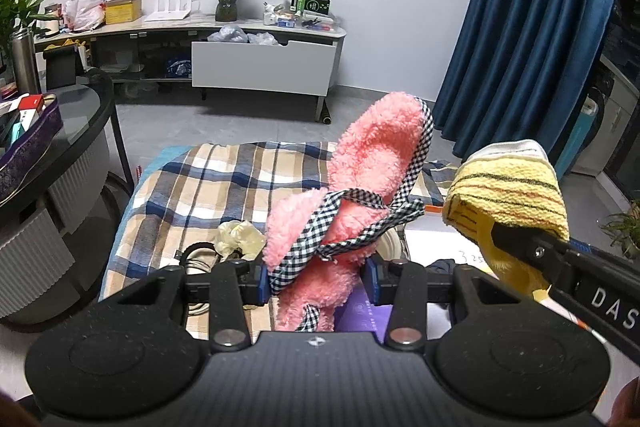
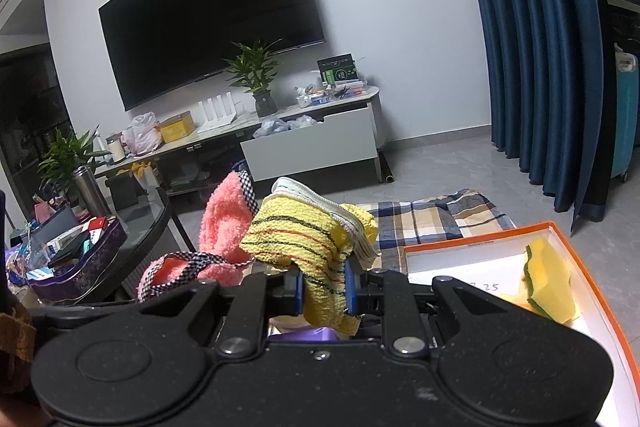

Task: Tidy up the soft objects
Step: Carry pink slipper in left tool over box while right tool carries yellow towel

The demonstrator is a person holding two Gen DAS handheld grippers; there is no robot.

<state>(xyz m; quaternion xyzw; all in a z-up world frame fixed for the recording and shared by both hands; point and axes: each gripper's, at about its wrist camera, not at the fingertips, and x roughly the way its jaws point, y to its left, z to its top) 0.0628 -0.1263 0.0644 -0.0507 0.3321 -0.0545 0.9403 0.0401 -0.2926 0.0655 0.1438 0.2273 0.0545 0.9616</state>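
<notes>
Fluffy pink slipper [image 1: 360, 187] in left gripper [image 1: 316, 281], checked trim.

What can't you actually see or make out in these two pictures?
- Pink fluffy cloth: its lower end, left wrist view, hidden behind the left gripper.
- Yellow striped cloth: its underside, right wrist view, hidden by the right gripper.
- White box: cut off by the right edge; its handwriting is too small to read.

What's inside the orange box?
Inside the orange box sits a yellow sponge with a green edge, on white paper. The right gripper hides the near corner.
</notes>
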